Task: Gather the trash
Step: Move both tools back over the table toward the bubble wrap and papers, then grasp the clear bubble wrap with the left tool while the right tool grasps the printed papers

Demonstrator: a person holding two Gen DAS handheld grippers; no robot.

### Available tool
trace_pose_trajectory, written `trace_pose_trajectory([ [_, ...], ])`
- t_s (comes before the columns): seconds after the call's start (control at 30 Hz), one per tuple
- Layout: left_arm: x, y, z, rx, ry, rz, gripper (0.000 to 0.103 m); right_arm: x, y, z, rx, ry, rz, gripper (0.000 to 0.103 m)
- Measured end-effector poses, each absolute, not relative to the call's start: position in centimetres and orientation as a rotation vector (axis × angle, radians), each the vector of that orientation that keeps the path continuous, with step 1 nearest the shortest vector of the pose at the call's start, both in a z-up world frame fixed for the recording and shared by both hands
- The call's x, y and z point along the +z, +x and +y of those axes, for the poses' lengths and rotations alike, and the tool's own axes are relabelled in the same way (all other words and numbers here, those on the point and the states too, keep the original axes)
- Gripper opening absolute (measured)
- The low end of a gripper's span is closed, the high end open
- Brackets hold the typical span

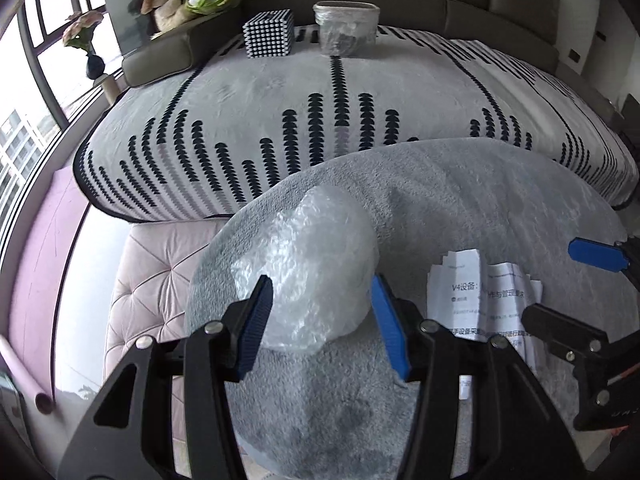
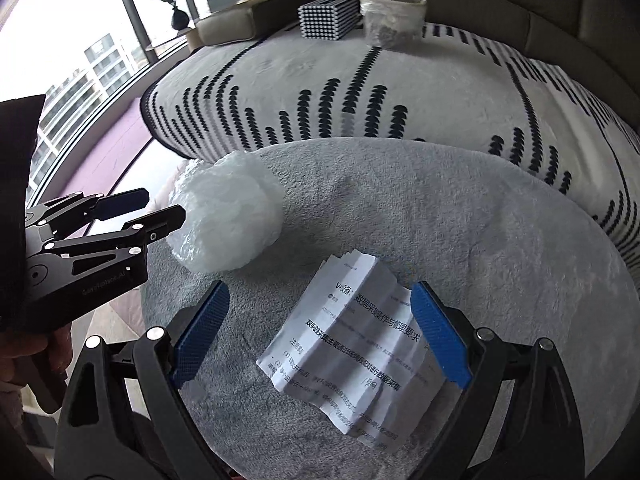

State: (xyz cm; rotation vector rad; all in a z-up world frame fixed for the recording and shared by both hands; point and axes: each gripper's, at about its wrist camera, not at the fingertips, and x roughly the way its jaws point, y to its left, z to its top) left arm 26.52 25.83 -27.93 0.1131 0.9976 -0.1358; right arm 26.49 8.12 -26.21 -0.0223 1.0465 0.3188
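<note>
Item: bubble-wrap wad (image 1: pixel 308 272), near the gray cushion's (image 1: pixel 460 184) left edge, sat between the left hand-held gripper's (image 1: pixel 322 328) wide-open, unclosed jaws; printed paper (image 2: pixel 352 348) lay between the right hand-held gripper's (image 2: pixel 320 336) equally wide jaws.

You have two pieces of trash on the grey fleece surface. The wad of bubble wrap (image 1: pixel 308 268) is a translucent white, crinkled lump, rounded and loosely balled; it sits at centre of the left wrist view and at centre left of the right wrist view (image 2: pixel 228 220), near the surface's left edge. The printed paper (image 2: pixel 352 344) is a white sheet carrying black text, creased into several fanned folds and lying nearly flat; it occupies lower centre of the right wrist view and right of centre in the left wrist view (image 1: pixel 480 292). The two items lie near each other without touching.
</note>
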Motion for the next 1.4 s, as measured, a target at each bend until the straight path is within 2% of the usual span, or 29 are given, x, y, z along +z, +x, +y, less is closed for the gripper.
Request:
trace_pose_trajectory([
  [0.5,-31.7,30.0,26.9,-0.362,0.315,1.039,0.052,-30.3,25.7,10.3,0.048,0.161,1.094,0.089],
  [0.53,-32.0,29.8,26.9,-0.371,0.321,1.035,0.048,-30.4,25.7,10.4,0.041,0.163,1.097,0.089],
  [0.57,-32.1,29.6,26.8,-0.376,0.329,1.027,0.037,-30.5,25.6,10.5,0.033,0.163,1.098,0.089],
  [0.67,-32.0,29.2,26.6,-0.389,0.33,1.009,0.024,-30.7,25.3,10.5,0.016,0.149,1.098,0.089],
  [0.8,-30.9,28.8,26.6,-0.402,0.293,0.98,0.019,-30.7,25.1,10.2,-0.006,0.133,1.099,0.089],
  [1.13,-28.8,27.2,25.9,-0.414,0.226,0.944,0.019,-34.1,24.8,10.5,-0.07,0.12,1.153,0.088],
  [1.3,-29.4,26.9,25.9,-0.4,0.221,0.96,0.019,-37.1,24.9,10.9,-0.093,0.104,1.203,0.077],
  [1.37,-29.6,26.8,26.0,-0.395,0.223,0.964,0.019,-38.4,24.9,10.8,-0.111,0.094,1.23,0.06],
  [1.4,-29.7,26.7,26.0,-0.393,0.224,0.966,0.019,-38.9,24.9,10.6,-0.112,0.096,1.246,0.057],
])
